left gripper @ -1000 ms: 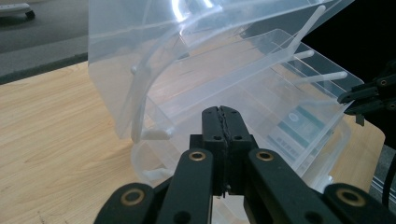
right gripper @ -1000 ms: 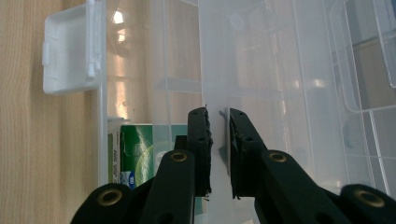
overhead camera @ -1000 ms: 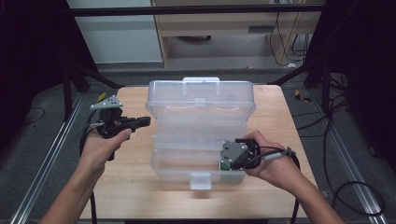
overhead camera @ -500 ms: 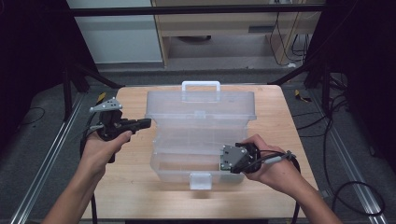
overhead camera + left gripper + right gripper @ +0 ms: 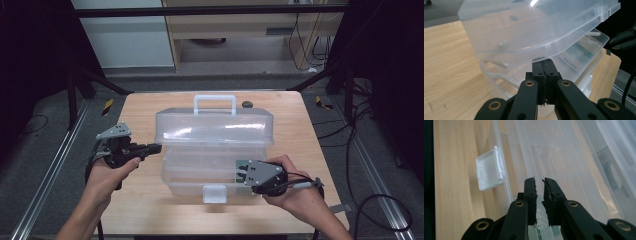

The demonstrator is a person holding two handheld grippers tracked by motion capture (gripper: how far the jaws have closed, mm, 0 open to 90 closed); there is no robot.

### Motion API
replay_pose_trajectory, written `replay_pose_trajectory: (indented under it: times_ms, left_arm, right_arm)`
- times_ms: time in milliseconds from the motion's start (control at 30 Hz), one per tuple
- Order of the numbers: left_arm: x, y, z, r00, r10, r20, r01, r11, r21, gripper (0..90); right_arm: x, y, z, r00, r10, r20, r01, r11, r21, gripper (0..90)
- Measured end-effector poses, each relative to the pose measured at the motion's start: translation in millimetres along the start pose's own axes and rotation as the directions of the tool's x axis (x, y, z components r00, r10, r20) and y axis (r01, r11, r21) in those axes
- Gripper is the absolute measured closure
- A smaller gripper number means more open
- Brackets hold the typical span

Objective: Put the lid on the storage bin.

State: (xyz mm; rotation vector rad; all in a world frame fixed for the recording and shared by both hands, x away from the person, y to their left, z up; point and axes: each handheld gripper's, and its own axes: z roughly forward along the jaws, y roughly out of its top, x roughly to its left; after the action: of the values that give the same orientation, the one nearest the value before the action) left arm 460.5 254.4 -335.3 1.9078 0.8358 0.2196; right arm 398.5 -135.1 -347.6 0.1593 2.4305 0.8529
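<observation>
A clear plastic toolbox (image 5: 215, 170) with a white handle (image 5: 215, 102) stands mid-table. Its lid (image 5: 215, 127) hangs half raised over the base, and the white front latch (image 5: 489, 168) hangs loose. My left gripper (image 5: 156, 147) is shut, and its tip sits just under the lid's left rim (image 5: 524, 53). At the front right of the base, my right gripper (image 5: 241, 173) has its jaws pressed to a thin slit. A clear edge of the base (image 5: 524, 147) runs into that slit.
The wooden table (image 5: 135, 210) has bare strips left, right and in front of the box. A small dark knob (image 5: 246, 104) lies behind the box. Metal rails and cables run along the floor on both sides.
The lid has swung down from wide open to half raised. My left gripper has dropped slightly with the lid's left edge. The right gripper has stayed at the base's front.
</observation>
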Motion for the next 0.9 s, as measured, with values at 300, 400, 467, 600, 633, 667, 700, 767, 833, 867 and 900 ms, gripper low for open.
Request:
replay_pose_trajectory:
  times_ms: [300,400,467,600,633,667,700,767,833,867,900]
  left_arm:
    - [-4.6,-16.5,0.4,0.9999,0.015,0.003,-0.015,0.9999,0.004,89.8]
    - [-4.9,-18.7,0.7,0.9998,0.017,0.006,-0.017,0.9999,0.0,89.7]
    - [-5.4,-20.0,0.6,0.9998,0.021,0.004,-0.021,0.9998,0.002,89.7]
    - [-6.3,-20.8,0.5,0.9995,0.031,0.004,-0.031,0.9995,0.008,89.8]
    - [-6.5,-21.0,0.6,0.9994,0.035,0.004,-0.035,0.9993,0.009,89.8]
    - [-6.7,-21.1,0.4,0.9993,0.036,0.003,-0.036,0.9993,0.009,89.7]
    - [-7.0,-21.5,0.2,0.9993,0.037,0.003,-0.037,0.9993,0.008,89.7]
    - [-7.7,-22.4,0.3,0.9993,0.039,0.002,-0.039,0.9992,0.012,89.8]
    - [-8.7,-23.0,0.7,0.9987,0.051,-0.003,-0.051,0.9984,0.022,89.8]
    - [-9.4,-23.2,0.4,0.9984,0.056,-0.009,-0.056,0.9981,0.025,89.7]
    - [-9.7,-23.4,0.3,0.9982,0.059,-0.012,-0.059,0.998,0.023,89.7]
  right_arm:
    - [1.2,-19.1,-32.9,0.9932,0.071,0.092,-0.071,0.997,-0.01,85.9]
    - [-0.7,-27.6,-36.8,0.9896,0.09,0.113,-0.091,0.996,0.004,86.8]
    - [-3.2,-36.7,-39.8,0.9844,0.118,0.131,-0.12,0.993,0.006,87.9]
    - [-7.2,-48.2,-44.3,0.9773,0.147,0.152,-0.149,0.989,0.004,88.8]
    - [-8.0,-50.6,-45.0,0.9756,0.153,0.158,-0.156,0.988,0.004,89.0]
    - [-8.8,-53.0,-45.7,0.974,0.157,0.163,-0.16,0.987,0.003,89.6]
    - [-9.5,-54.8,-46.3,0.973,0.162,0.165,-0.164,0.986,0.001,89.7]
    - [-10.4,-60.1,-47.7,0.9691,0.175,0.174,-0.178,0.984,0.001,89.9]
    - [-11.4,-65.1,-48.9,0.9655,0.185,0.183,-0.188,0.982,-0.002,89.9]
    - [-12.2,-67.6,-49.4,0.9633,0.188,0.192,-0.191,0.982,-0.001,90.0]
    - [-13.6,-72.5,-49.8,0.9579,0.203,0.203,-0.207,0.978,-0.004,90.0]
